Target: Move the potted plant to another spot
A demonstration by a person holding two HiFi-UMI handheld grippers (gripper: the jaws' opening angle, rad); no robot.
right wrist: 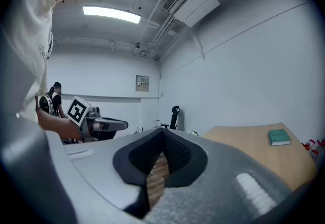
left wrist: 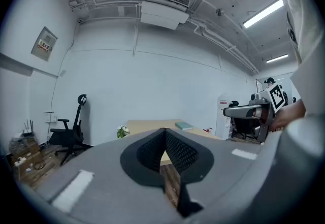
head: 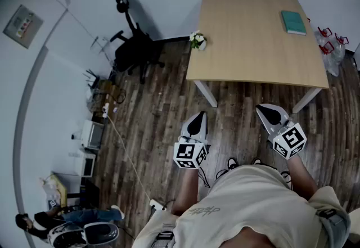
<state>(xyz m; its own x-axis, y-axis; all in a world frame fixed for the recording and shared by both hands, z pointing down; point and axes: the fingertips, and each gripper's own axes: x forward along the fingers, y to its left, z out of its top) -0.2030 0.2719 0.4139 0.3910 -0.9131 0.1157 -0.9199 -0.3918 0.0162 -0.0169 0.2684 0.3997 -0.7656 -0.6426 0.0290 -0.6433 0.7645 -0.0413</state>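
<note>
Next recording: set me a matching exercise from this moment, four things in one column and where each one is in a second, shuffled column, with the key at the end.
Things
1. potted plant
2. teal book
3. office chair
4. left hand-held gripper

Places (as the head view shows them)
A. on the floor, left of the table
B. held over the floor, short of the table's near edge
C. at the table's far left corner
D. on the table's far right part

Pairs: 1-C, 2-D, 3-A, 4-B

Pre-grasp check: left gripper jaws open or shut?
Shut: the left gripper shows its jaws' tips touching, with nothing held between them.
</note>
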